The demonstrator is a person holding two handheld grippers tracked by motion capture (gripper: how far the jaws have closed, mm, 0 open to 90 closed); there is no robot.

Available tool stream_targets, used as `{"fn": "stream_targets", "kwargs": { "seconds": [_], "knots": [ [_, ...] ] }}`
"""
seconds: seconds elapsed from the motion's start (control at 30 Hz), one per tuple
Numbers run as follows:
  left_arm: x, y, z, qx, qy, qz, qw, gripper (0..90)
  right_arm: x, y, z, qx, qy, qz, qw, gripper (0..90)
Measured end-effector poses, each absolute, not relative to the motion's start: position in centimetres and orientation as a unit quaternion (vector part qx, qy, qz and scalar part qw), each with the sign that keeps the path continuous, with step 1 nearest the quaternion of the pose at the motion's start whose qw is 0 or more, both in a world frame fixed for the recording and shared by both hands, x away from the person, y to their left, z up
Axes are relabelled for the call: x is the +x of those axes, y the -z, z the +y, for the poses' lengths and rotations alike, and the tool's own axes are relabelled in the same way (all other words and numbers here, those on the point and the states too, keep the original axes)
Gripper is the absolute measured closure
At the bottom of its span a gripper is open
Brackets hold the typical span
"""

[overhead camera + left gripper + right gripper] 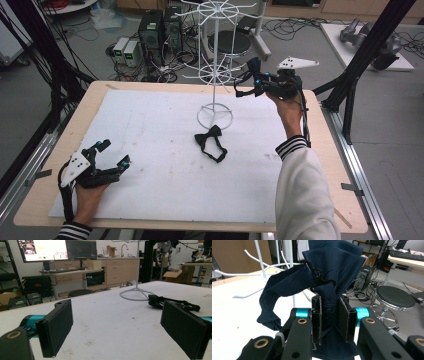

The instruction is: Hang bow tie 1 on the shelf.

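A navy bow tie (332, 262) with a black metal hook (318, 277) is pinched between the jaws of my right gripper (331, 317). In the high view that right gripper (256, 83) holds the navy bow tie (253, 67) up at the right side of the white wire rack (215, 75), level with its lower ring of arms. A black bow tie (210, 142) lies flat on the mat in front of the rack's base. My left gripper (114, 153) rests open at the table's near left, nothing between its pads (56, 327); the black bow tie (172, 302) lies beyond it.
A white mat (150, 130) covers the wooden table (40, 195). The rack's ring base (136, 293) stands at the mat's far middle, with its wire arms (262, 267) spreading outward. Computers (150, 30) and a stool (227, 42) sit on the floor behind. Black frame posts (367, 50) rise at the right.
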State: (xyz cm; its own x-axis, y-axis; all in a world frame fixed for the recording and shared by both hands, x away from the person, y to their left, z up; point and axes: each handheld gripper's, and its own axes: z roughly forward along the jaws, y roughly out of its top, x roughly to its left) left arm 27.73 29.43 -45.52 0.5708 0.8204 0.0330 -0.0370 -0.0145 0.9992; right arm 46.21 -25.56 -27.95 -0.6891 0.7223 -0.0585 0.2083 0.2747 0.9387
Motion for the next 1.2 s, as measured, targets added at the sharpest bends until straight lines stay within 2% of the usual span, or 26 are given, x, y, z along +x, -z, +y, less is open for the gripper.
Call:
{"fn": "stream_targets", "kwargs": {
  "seconds": [1.2],
  "knots": [
    [27.7,45.5,29.3,0.629,-0.342,0.310,0.626,11.4,48.0,30.0,-24.4,0.343,-0.493,0.770,0.215,72.7]
  ]
}}
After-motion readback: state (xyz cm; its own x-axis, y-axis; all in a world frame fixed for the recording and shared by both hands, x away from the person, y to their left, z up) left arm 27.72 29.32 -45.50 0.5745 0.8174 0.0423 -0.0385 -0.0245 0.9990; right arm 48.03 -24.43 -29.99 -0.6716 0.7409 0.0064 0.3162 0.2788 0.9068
